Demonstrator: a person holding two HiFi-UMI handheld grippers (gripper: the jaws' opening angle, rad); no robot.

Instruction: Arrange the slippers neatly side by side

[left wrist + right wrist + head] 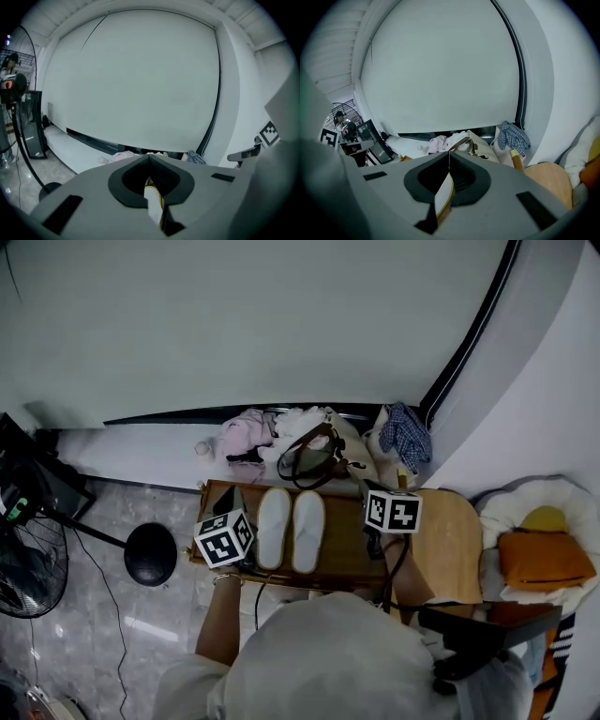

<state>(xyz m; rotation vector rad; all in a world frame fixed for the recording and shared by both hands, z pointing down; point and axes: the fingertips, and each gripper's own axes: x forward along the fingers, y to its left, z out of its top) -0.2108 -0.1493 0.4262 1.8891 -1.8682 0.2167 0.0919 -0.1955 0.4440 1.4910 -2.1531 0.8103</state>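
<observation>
Wooden bench (342,554) | 2 slippers (291,529) side by side | left hand-held gripper (149,159), right hand-held gripper (449,154) closed, empty | judged: lift clear, no nudging.

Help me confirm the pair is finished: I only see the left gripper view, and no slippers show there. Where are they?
Observer: In the head view the left slipper and the right slipper lie alongside each other on the wooden tray, toes toward the wall.
Operator: Is the other gripper holding one?
Observer: No. The right gripper has its jaws together with no slipper between them.
Operator: Where are the grippers relative to the pair?
Observer: In the head view the left gripper is at the pair's left and the right one at its right.
</observation>
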